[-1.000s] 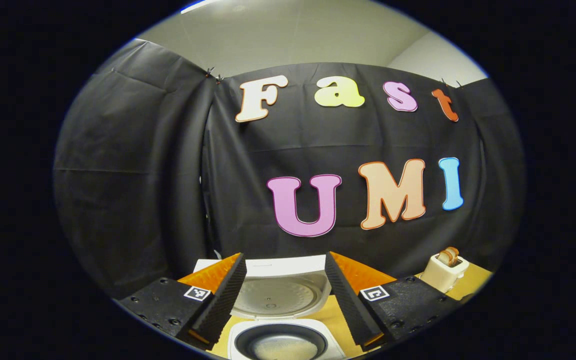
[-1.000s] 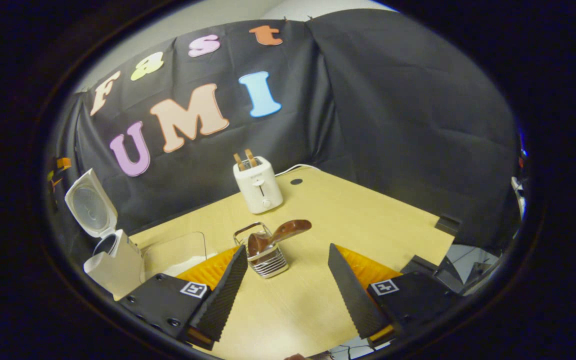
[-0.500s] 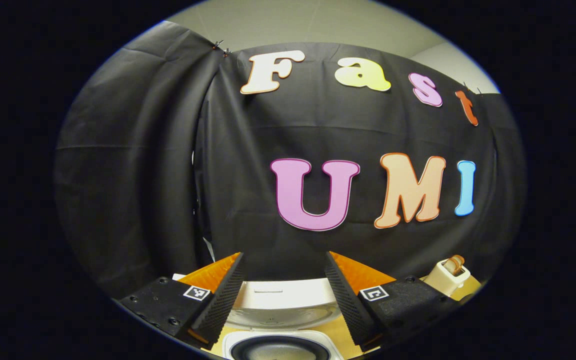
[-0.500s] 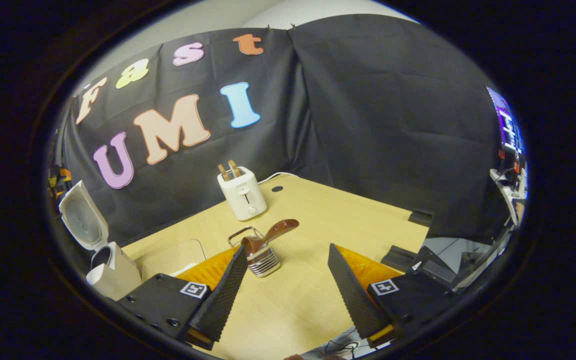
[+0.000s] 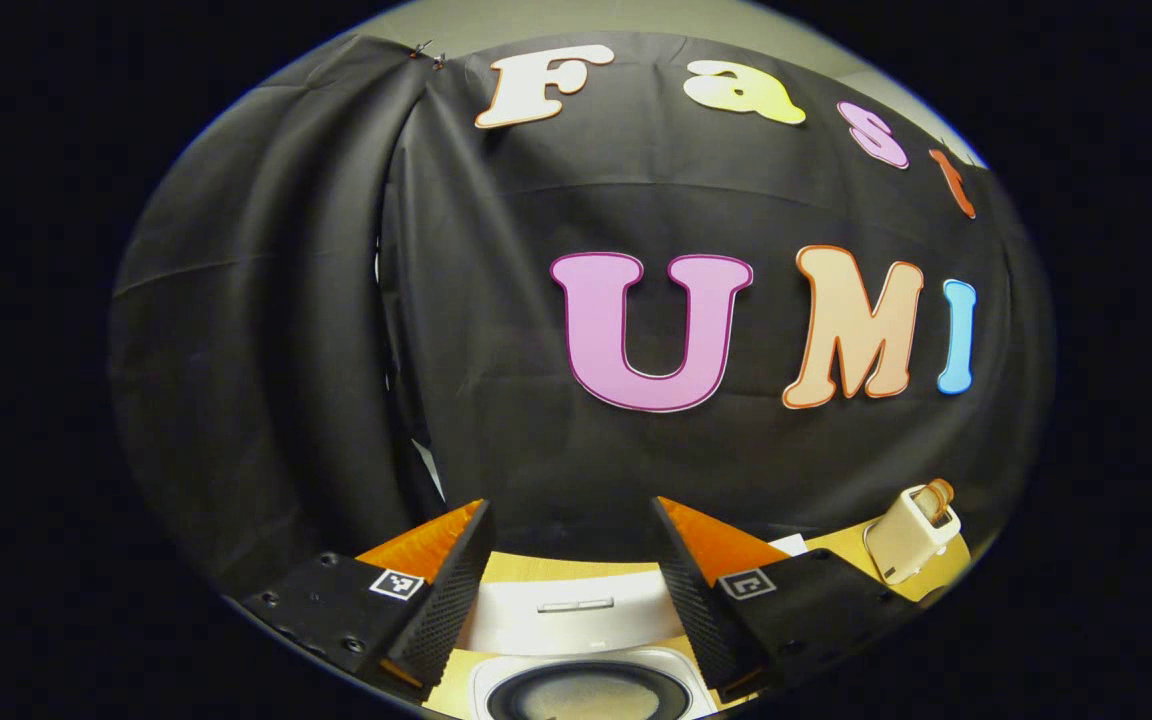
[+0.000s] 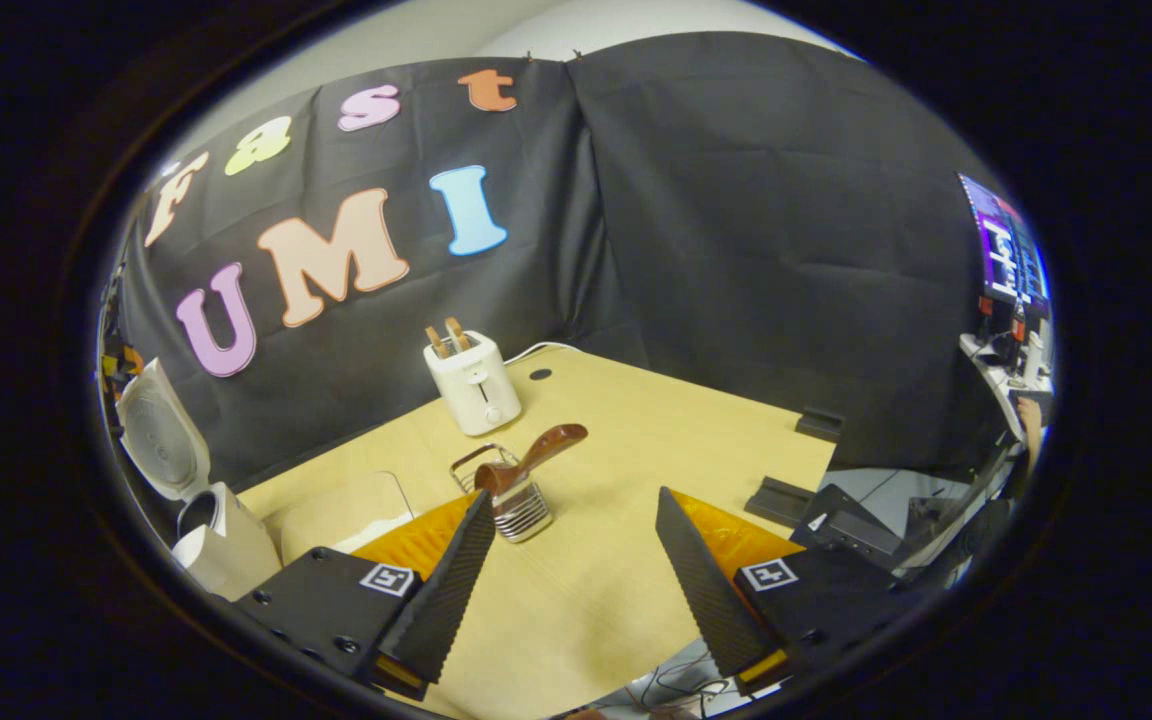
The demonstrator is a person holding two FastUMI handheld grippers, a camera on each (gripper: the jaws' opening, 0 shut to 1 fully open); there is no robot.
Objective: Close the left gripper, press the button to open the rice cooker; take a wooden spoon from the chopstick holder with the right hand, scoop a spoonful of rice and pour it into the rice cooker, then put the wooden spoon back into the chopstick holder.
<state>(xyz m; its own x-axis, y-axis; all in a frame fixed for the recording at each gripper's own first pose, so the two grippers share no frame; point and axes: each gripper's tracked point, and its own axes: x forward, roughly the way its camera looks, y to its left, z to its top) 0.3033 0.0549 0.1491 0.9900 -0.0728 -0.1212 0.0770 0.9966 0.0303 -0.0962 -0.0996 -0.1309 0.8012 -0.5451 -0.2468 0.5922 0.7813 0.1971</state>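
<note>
Since the earlier frames the left gripper view is tilting differently: the rice cooker's raised lid is dropping toward the lower edge and only the rim of the pot is remaining in sight; the right gripper view is drawing back from the chopstick holder, which is sitting slightly farther off and to the left. The left gripper [image 5: 568,590] is standing released, its two fingers spread wide with nothing between them; it is hovering directly over the rice cooker [image 5: 586,685], whose open pot is lying at 6 o'clock and whose lid [image 5: 568,612] is standing up just behind it. The toaster [image 5: 914,532] is resting at 4 o'clock on the table [image 5: 836,545]. The right gripper [image 6: 568,580] is likewise standing released, fingers apart and grasping nothing; it is hanging above the table, clear of every item. The chopstick holder [image 6: 516,510] is sitting at 11 o'clock, just beyond the left fingertip; the wooden spoon [image 6: 534,460] is resting in it, handle leaning up toward 1 o'clock. A clear container [image 6: 341,510] holding the rice is lying at 9 o'clock; beyond it, near the left edge, the rice cooker is standing with its lid upright. The toaster is standing at 12 o'clock against the booth wall.
</note>
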